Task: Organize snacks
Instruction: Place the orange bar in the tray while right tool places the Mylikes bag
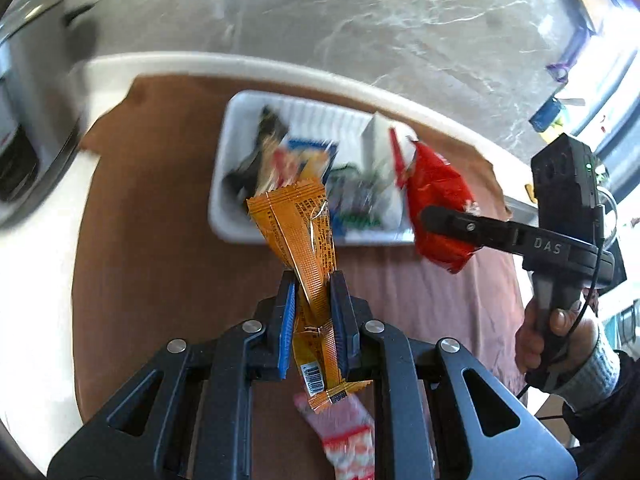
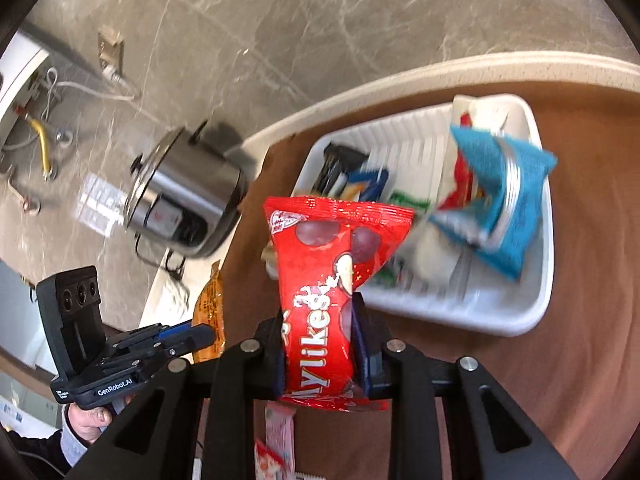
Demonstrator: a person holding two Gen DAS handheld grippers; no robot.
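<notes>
Left tool (image 1: pixel 313 280) is clamping an orange snack packet (image 1: pixel 298 236), holding it lifted above the brown-covered bench (image 1: pixel 160 260). Right tool (image 2: pixel 318 312) is gripping a red Mylikes bag (image 2: pixel 324 280), also raised. Both are hanging just short of the white tray (image 2: pixel 536 300) of snacks.

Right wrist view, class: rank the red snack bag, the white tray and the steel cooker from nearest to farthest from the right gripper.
1. Red snack bag, clamped in the right gripper.
2. White tray, just beyond, to the right.
3. Steel cooker, farthest, upper left at the table edge.
</notes>
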